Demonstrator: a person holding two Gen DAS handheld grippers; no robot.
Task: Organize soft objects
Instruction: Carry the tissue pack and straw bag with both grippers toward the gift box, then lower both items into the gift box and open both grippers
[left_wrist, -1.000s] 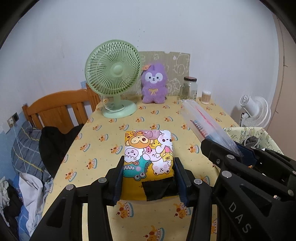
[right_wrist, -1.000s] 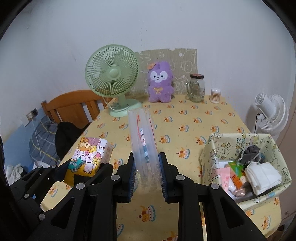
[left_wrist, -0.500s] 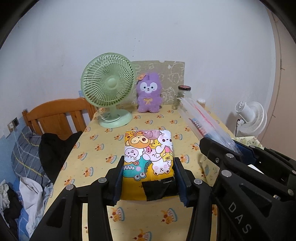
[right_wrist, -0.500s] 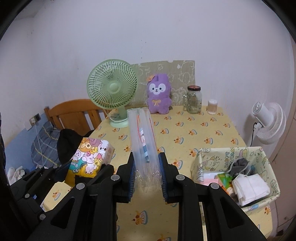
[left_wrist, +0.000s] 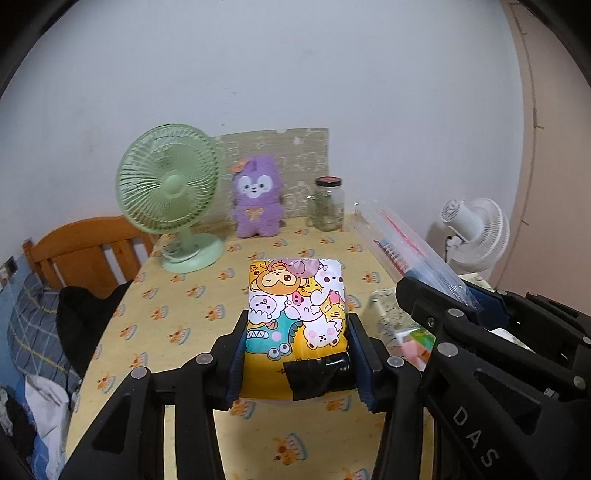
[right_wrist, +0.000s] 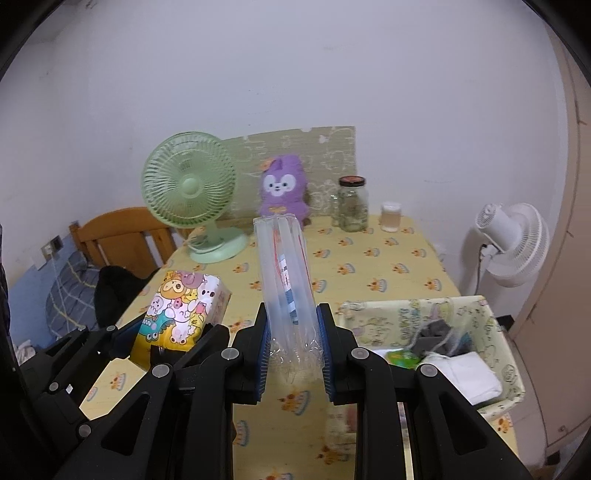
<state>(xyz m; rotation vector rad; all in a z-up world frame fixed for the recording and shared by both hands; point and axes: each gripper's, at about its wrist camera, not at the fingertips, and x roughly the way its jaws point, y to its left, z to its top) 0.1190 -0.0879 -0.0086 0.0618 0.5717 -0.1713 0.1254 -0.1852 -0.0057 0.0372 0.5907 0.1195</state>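
Hands are carrying two soft things above the yellow table (right_wrist: 369, 273), one in each gripper. On the left side, the left gripper (left_wrist: 297, 354) is squeezing a soft pack with cartoon animals (left_wrist: 297, 302) between its two pads, closed only as far as the fat pack is letting it. I think it is gripping the sides so the pack is not slipping out. Next to it, the right gripper (right_wrist: 293, 350) is pinching a see-through plastic bag (right_wrist: 286, 277) near its bottom, nearly closed because the bag is thin. The bag is sticking out forward. On the right, one cloth basket (right_wrist: 443, 314) is sitting on the table and holding small soft things already. Both carried things are probably going there. At the back are standing one green fan (right_wrist: 188, 192), one purple plush toy (right_wrist: 282, 188) and one glass jar (right_wrist: 352, 203).
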